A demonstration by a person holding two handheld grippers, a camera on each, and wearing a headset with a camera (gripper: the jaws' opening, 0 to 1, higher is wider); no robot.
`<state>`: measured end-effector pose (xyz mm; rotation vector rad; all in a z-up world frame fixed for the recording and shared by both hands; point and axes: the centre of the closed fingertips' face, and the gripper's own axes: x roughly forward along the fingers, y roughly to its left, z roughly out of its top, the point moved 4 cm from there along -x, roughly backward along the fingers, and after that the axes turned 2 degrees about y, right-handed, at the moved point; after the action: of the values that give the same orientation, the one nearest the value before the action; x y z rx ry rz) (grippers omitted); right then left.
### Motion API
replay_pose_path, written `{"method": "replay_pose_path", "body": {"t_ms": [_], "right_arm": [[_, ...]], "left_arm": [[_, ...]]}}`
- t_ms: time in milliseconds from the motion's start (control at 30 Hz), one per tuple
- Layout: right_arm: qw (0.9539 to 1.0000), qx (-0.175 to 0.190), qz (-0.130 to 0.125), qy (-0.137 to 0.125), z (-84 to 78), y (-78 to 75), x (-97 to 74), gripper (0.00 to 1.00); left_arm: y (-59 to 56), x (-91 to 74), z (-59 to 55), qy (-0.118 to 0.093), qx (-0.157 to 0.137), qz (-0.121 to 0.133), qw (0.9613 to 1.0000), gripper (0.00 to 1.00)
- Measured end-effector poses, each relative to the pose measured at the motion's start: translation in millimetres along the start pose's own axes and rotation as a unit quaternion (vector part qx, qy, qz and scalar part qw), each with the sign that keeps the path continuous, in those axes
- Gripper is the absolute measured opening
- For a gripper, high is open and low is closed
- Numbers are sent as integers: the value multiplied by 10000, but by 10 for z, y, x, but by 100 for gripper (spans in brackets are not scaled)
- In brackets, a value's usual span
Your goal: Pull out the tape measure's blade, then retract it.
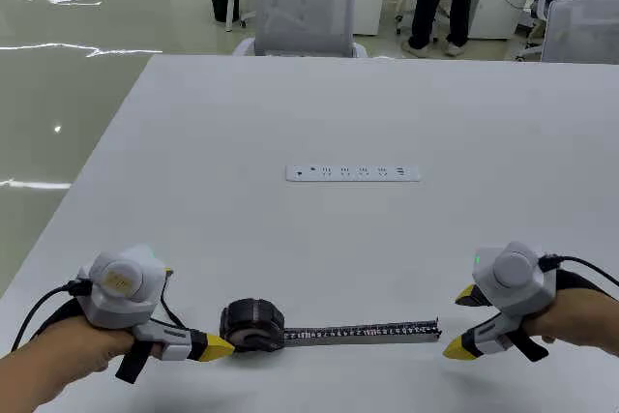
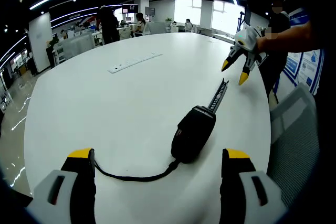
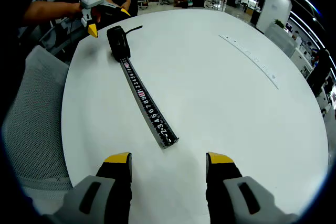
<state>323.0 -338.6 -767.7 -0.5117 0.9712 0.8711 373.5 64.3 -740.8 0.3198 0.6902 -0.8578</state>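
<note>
Head view is showing a white surface (image 1: 387, 103) with a black tape measure (image 1: 252, 324) lying near its front edge. The blade (image 1: 363, 333) is lying flat on the surface, pulled out to the person's right, with the numbers facing up. The left gripper (image 1: 215, 346) is resting low just beside the case. In the left gripper view, its jaws are standing wide apart and are pinching nothing, and the case is sitting a little ahead of them. A thin black cord (image 2: 131, 177) is curving from the case back toward one jaw. The right gripper (image 1: 460, 321) is waiting near the free end of the blade, apart from it. In the right gripper view, its jaws are also spread and are holding nothing. A white power strip (image 1: 353, 173) is lying farther back on the surface.
</note>
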Motion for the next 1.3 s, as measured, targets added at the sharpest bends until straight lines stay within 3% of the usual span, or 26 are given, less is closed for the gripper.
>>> {"method": "replay_pose_path", "body": {"t_ms": [133,333,467,567,700,767,900,1033,1167,1300], "right_arm": [[9992,280,-144,-254,-91,76,-58,64],[9939,608,-506,-767,-172,174,-137,74],[9909,835,-554,-903,-250,264,-205,75],[9871,902,-728,-1105,-284,325,-288,78],[9849,1074,-688,-1169,-394,407,-327,80],[9841,1074,-738,-1207,-421,430,-346,82],[9773,1290,-686,-1532,-418,477,-399,94],[9757,1273,-796,-1594,-467,469,-446,100],[9744,1311,-855,-1616,-522,465,-485,100],[9744,1350,-884,-1563,-604,490,-490,100]], "left_arm": [[-60,-171,-59,-232,-319,71,9992,99],[-211,-317,-206,-328,-326,166,9988,99],[-155,-384,-244,-535,-398,392,9970,99],[-184,-441,-331,-555,-620,428,9956,99],[-216,-478,-467,-561,-668,460,9951,99],[-246,-505,-479,-622,-676,471,9947,99],[-265,-526,-556,-550,-808,511,9939,99],[-224,-550,-588,-611,-891,633,9921,99],[-206,-552,-608,-655,-921,692,9912,99],[-251,-536,-578,-662,-857,699,9917,99]]}}
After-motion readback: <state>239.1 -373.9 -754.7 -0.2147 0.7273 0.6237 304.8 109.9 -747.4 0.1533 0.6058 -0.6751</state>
